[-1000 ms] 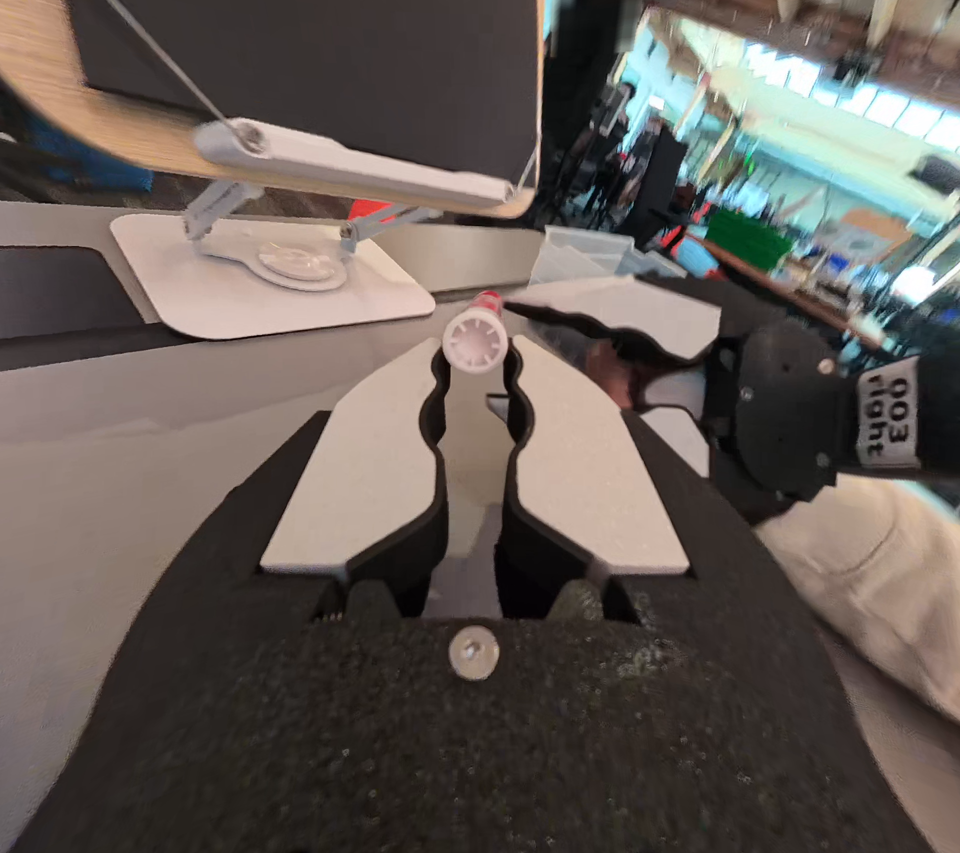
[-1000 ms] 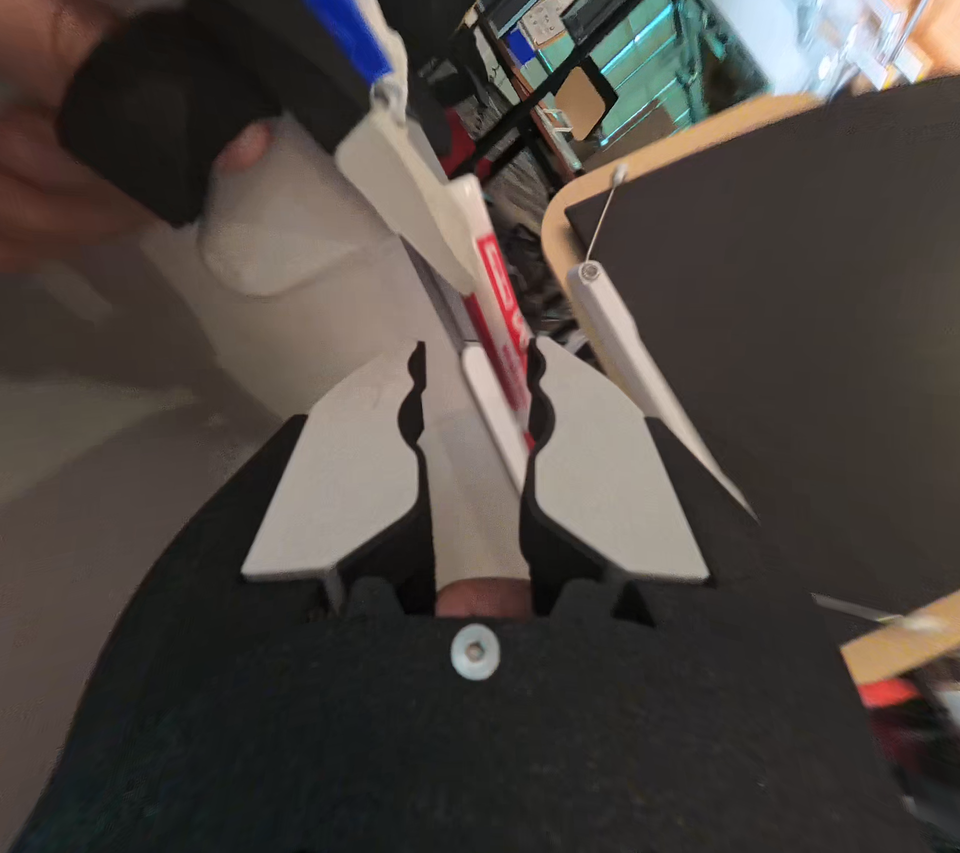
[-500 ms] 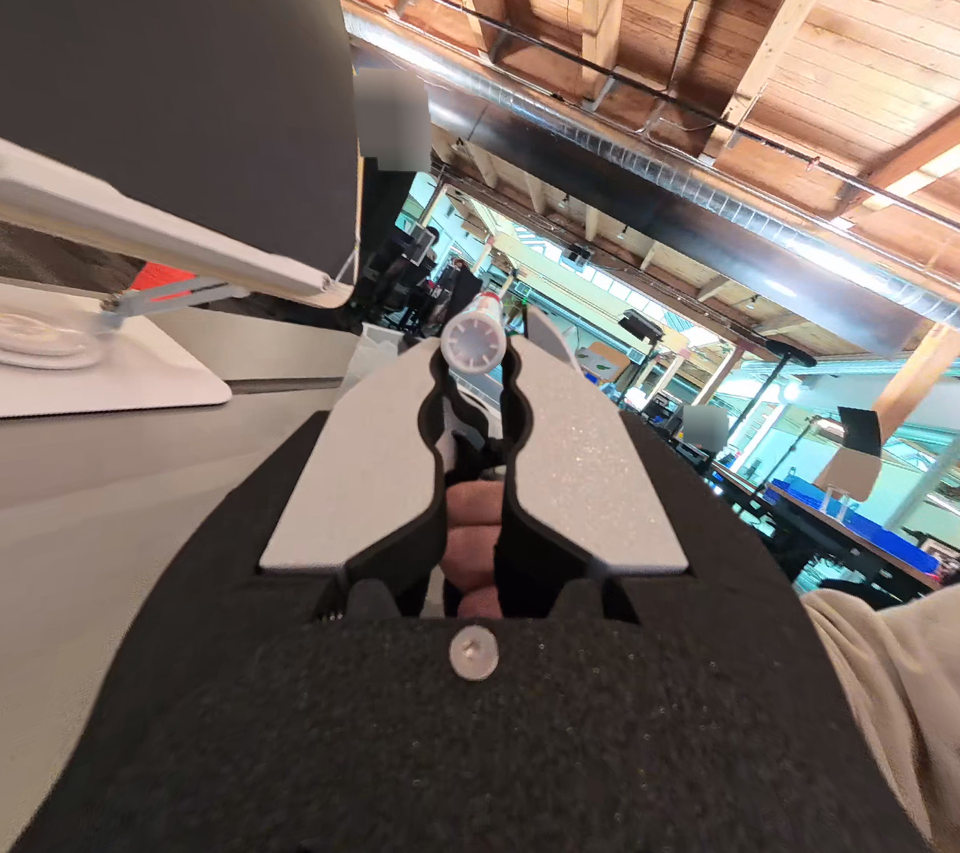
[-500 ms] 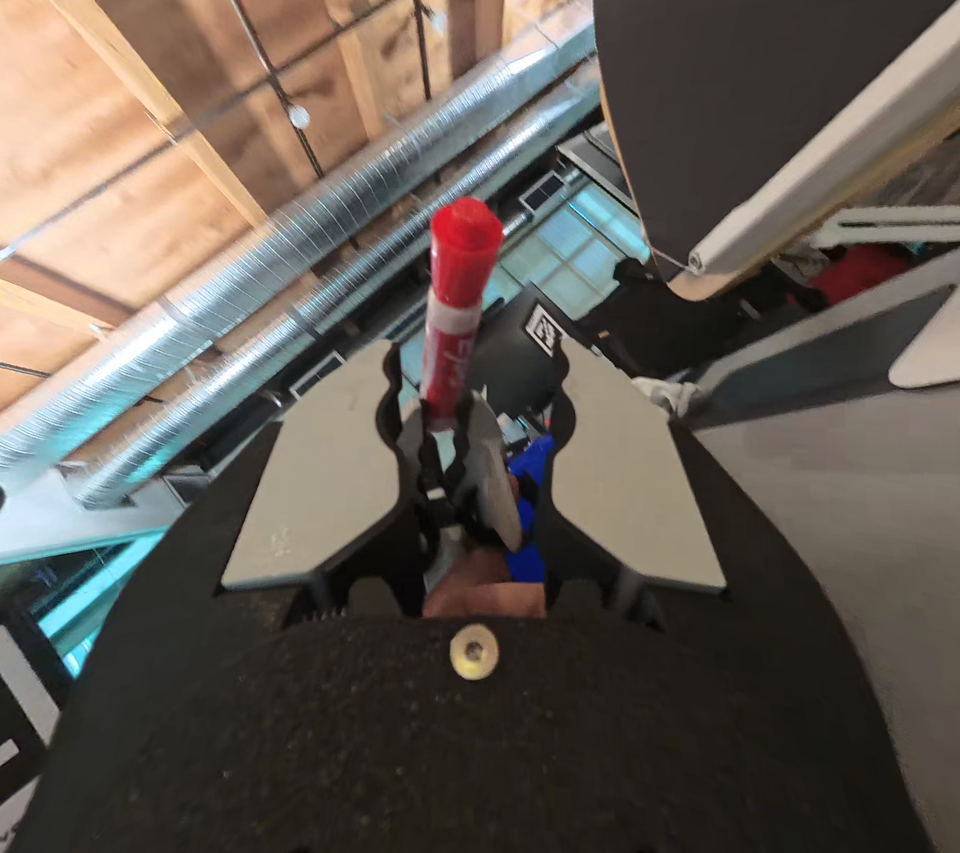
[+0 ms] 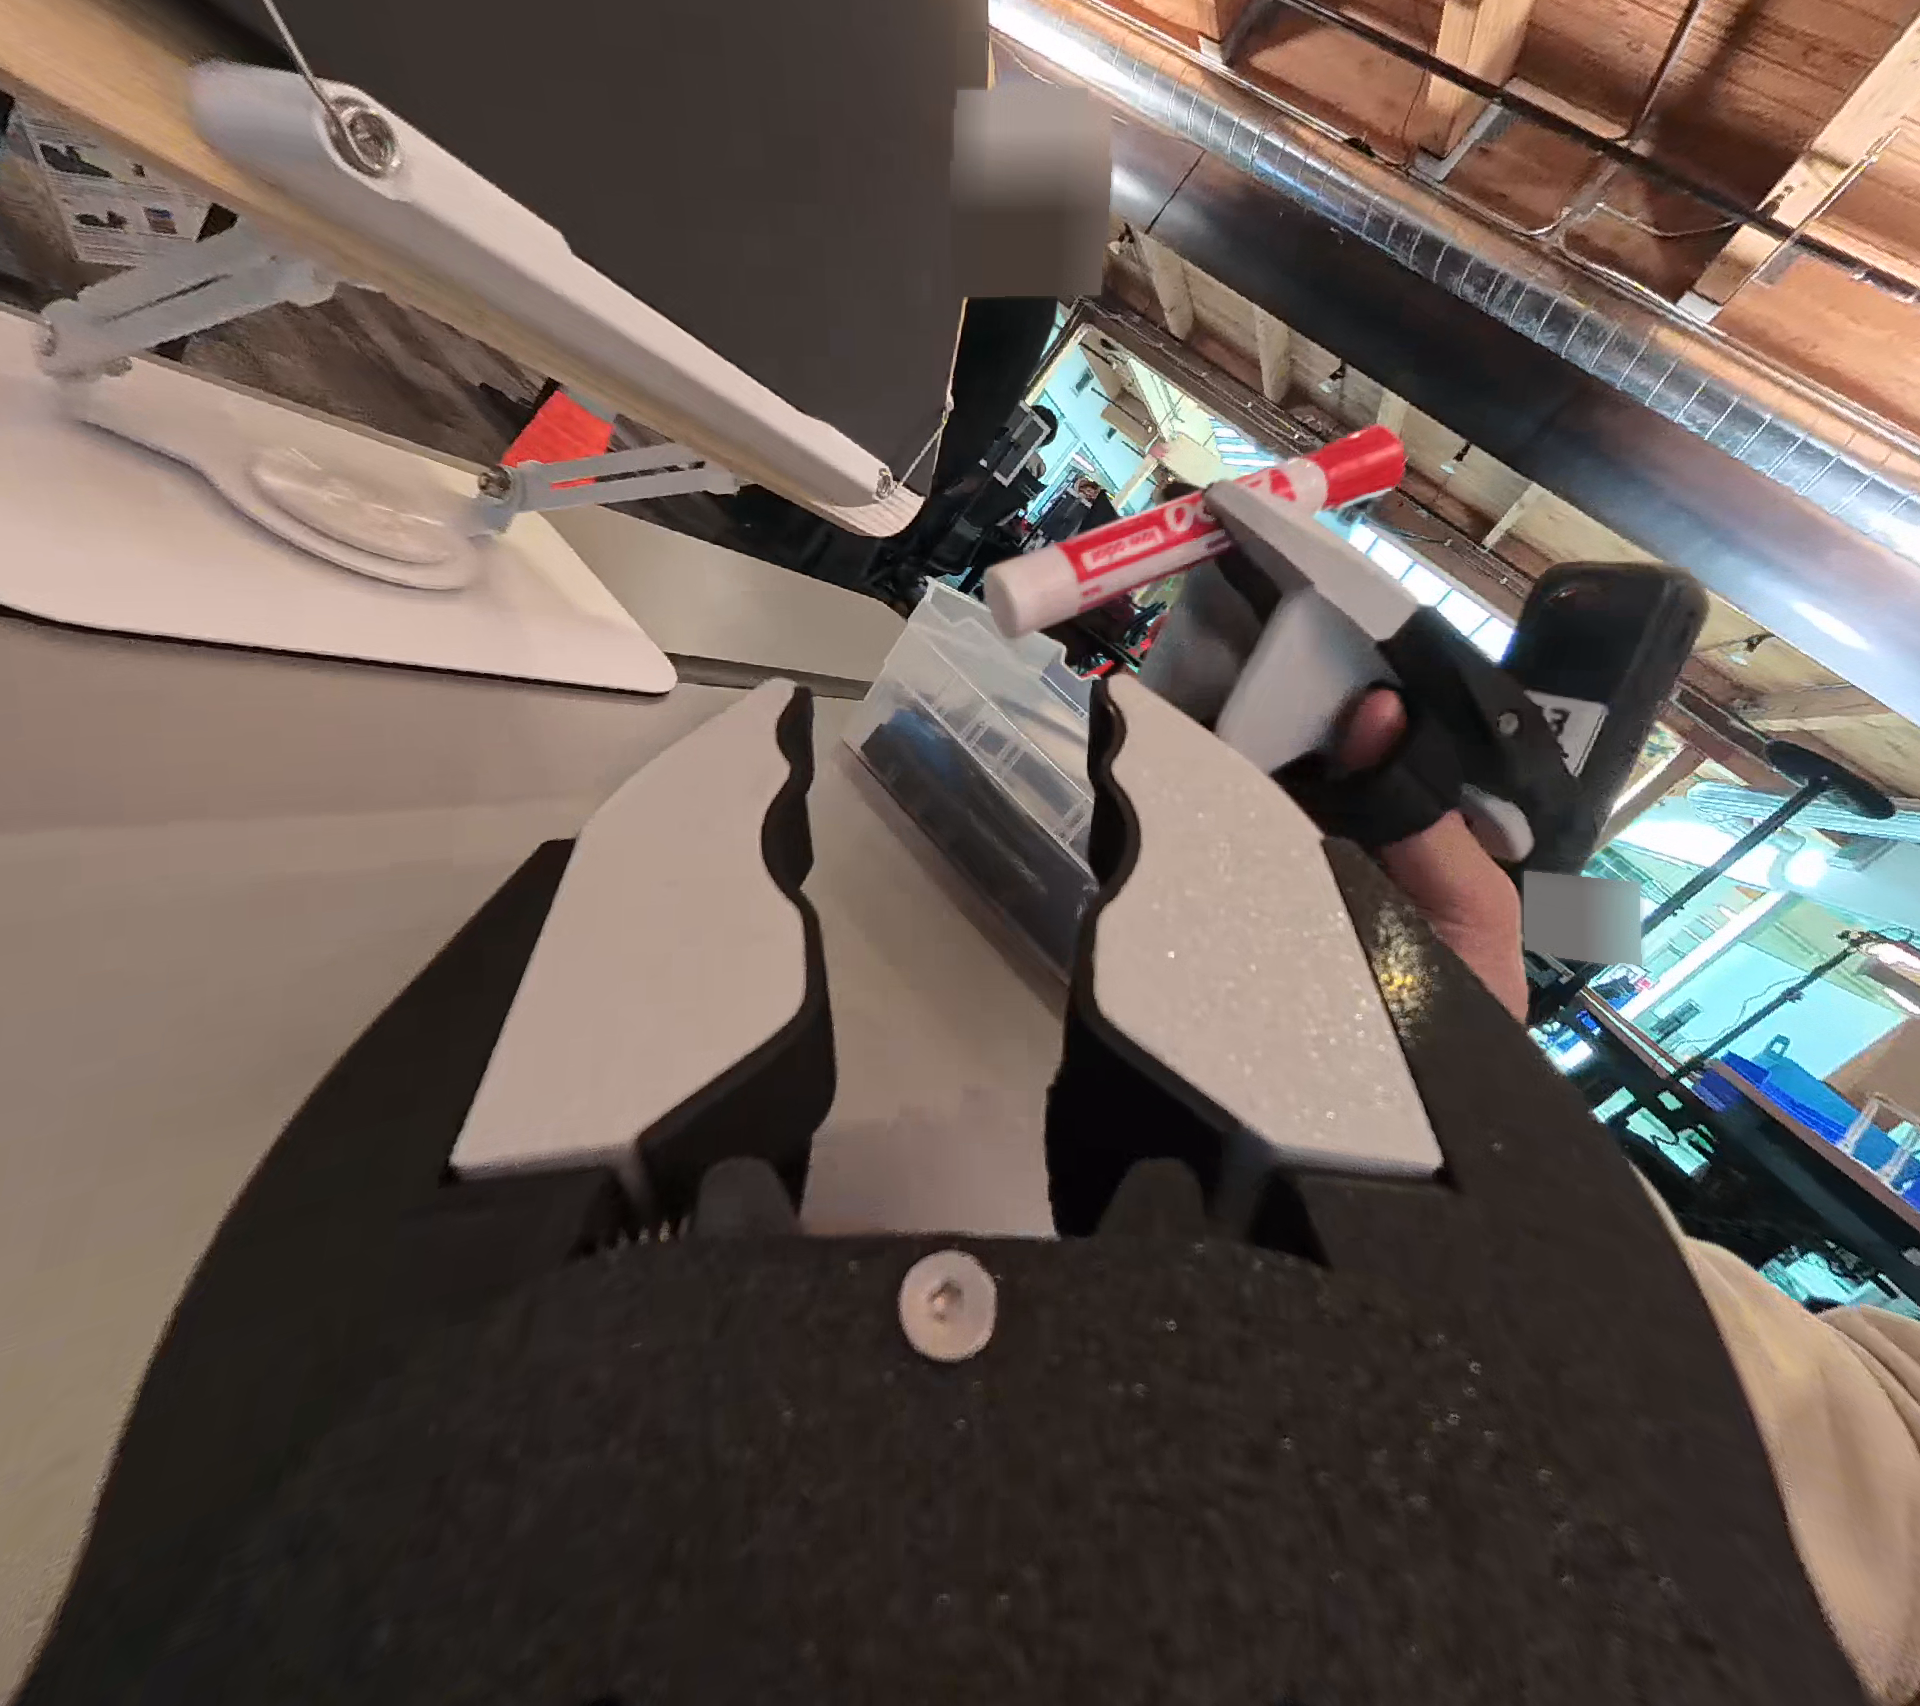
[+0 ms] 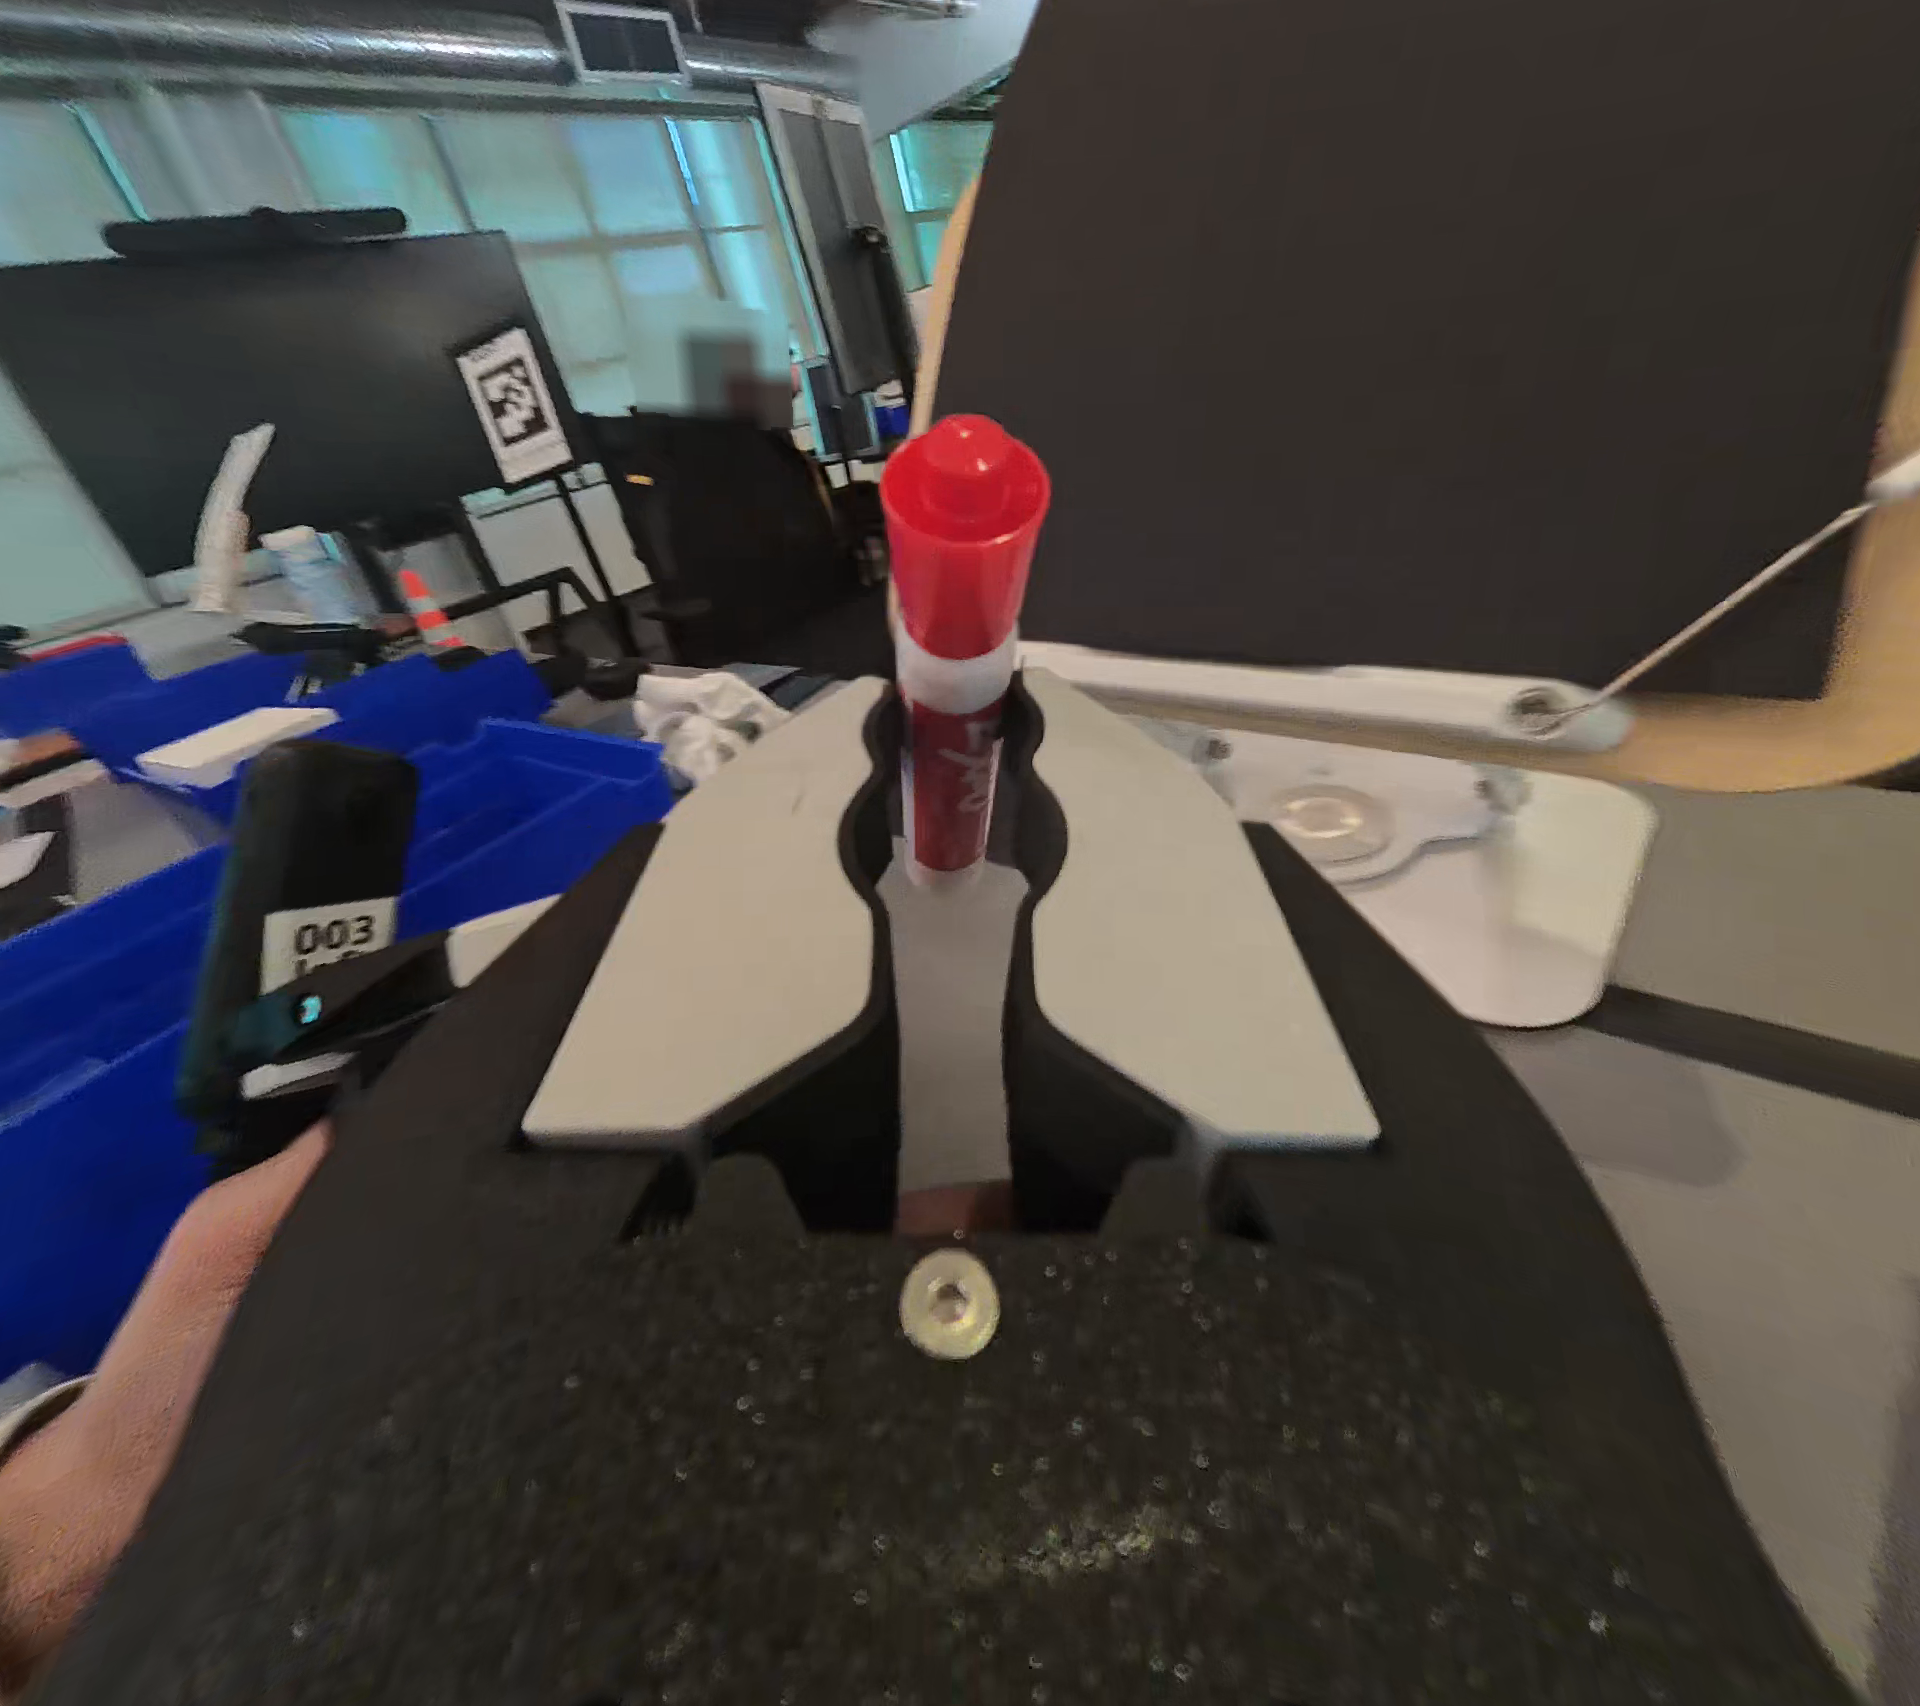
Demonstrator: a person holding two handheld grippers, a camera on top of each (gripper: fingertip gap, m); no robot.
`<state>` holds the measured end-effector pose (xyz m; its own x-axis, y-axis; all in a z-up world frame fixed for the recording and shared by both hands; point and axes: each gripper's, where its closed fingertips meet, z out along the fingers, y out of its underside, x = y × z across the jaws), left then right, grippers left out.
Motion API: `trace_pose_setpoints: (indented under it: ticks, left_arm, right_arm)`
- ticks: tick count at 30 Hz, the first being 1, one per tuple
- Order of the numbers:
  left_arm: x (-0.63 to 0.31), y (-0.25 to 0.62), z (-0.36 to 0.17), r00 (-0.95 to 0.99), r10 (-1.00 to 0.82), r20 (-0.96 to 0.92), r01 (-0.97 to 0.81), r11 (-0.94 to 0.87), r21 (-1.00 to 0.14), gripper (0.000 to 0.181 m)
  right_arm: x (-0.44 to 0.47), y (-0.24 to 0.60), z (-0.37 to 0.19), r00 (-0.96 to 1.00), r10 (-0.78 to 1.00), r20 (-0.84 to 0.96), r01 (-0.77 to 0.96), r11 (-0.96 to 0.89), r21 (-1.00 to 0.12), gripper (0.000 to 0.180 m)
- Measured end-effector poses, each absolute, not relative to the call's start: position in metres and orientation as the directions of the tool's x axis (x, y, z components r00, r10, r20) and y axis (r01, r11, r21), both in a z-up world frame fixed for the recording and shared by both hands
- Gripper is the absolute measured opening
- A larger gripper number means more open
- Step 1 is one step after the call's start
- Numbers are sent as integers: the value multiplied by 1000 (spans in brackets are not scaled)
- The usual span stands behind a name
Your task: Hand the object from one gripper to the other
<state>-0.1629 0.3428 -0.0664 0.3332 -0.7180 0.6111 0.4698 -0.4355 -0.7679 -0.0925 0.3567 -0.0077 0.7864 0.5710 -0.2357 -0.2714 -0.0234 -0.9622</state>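
Note:
A red and white marker (image 6: 961, 555) with a red cap stands upright between my right gripper's (image 6: 958, 711) fingers, which are shut on its barrel. In the left wrist view the same marker (image 5: 1122, 550) is held tilted in the air by the right gripper (image 5: 1242, 518), ahead and to the right, cap pointing up-right. My left gripper (image 5: 951, 700) is open and empty above the grey table (image 5: 260, 825), apart from the marker. The left gripper's black body (image 6: 301, 908) shows at the left edge of the right wrist view.
A dark board on a white stand (image 5: 312, 576) stands at the back left; it also shows in the right wrist view (image 6: 1507, 877). A clear plastic bin (image 5: 977, 742) sits just past my left fingertips. Blue bins (image 6: 312, 773) lie to the left.
My left gripper has opened and let go of the marker. My right gripper has shut on it and carried it off to the right, clear of the left fingers.

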Motion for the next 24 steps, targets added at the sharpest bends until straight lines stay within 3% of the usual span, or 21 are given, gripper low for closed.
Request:
trace_pose_setpoints:
  ticks: [5, 10, 12, 14, 18, 24]
  left_arm:
    - [-161, 343, -70, 337, -707, 622, 463, -450, -763, 46]
    - [-166, 343, -68, 334, -697, 635, 481, -454, -750, 44]
    - [-170, 344, -68, 342, -687, 641, 491, -451, -745, 43]
    - [-171, 344, -67, 342, -685, 643, 496, -450, -743, 43]
    - [-169, 343, -67, 355, -688, 633, 481, -446, -755, 42]
    - [-161, 341, -71, 403, -695, 596, 425, -434, -794, 42]
  right_arm:
    - [-33, 379, 2, 910, 370, -188, -177, -65, -982, 19]
    - [39, 375, 23, 956, 252, -151, -59, -339, -939, 19]
    - [80, 358, 6, 974, 188, -126, -5, -539, -842, 19]
    - [111, 332, -33, 980, 170, -104, 57, -739, -672, 19]
    - [119, 320, -101, 960, 165, -226, 46, -890, -455, 19]
    - [104, 351, -163, 969, 120, -216, 29, -924, -381, 19]
